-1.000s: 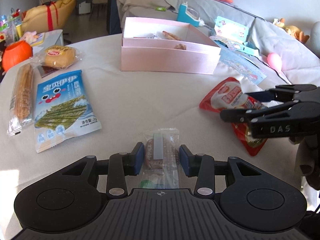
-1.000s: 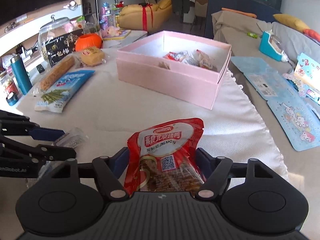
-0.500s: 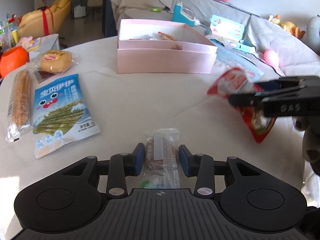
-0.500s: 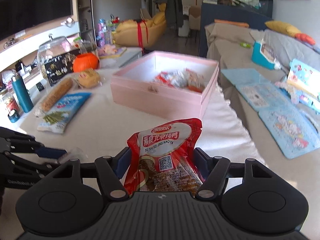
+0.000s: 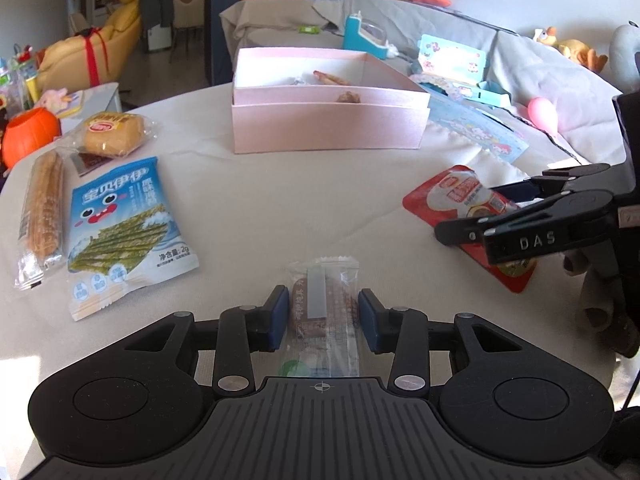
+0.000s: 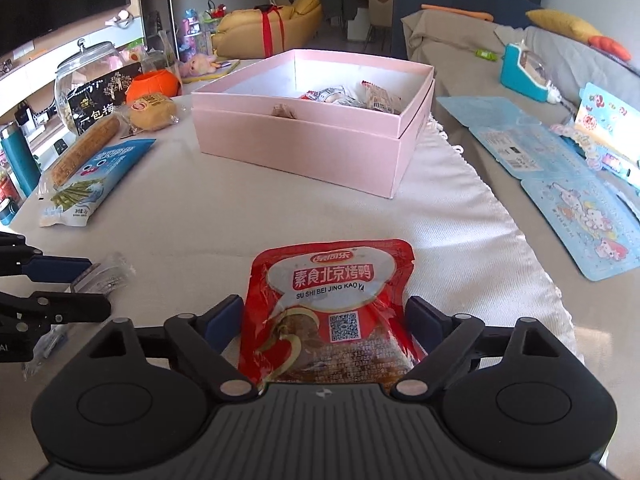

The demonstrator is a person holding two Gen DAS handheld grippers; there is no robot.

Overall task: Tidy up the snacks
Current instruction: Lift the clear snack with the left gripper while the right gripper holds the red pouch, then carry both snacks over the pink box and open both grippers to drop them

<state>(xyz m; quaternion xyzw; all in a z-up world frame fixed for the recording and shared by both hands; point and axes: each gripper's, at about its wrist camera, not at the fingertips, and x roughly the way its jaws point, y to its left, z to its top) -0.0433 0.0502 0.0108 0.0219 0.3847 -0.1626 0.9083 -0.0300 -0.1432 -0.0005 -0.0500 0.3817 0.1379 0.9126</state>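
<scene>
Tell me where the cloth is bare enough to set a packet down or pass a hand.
Bare cloth lies between the pink box, the blue seaweed packet and the red pouch. The left edge is crowded: seaweed packet, long stick snack and wrapped cake. The clear-wrapped snack fills the near middle.

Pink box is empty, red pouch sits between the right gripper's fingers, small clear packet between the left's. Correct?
Not quite: the pink box is not empty. The right wrist view shows several wrapped snacks inside. The rest holds: the red pouch lies between the right gripper fingers, whose jaws are opening, and the clear packet between the left gripper fingers.
</scene>
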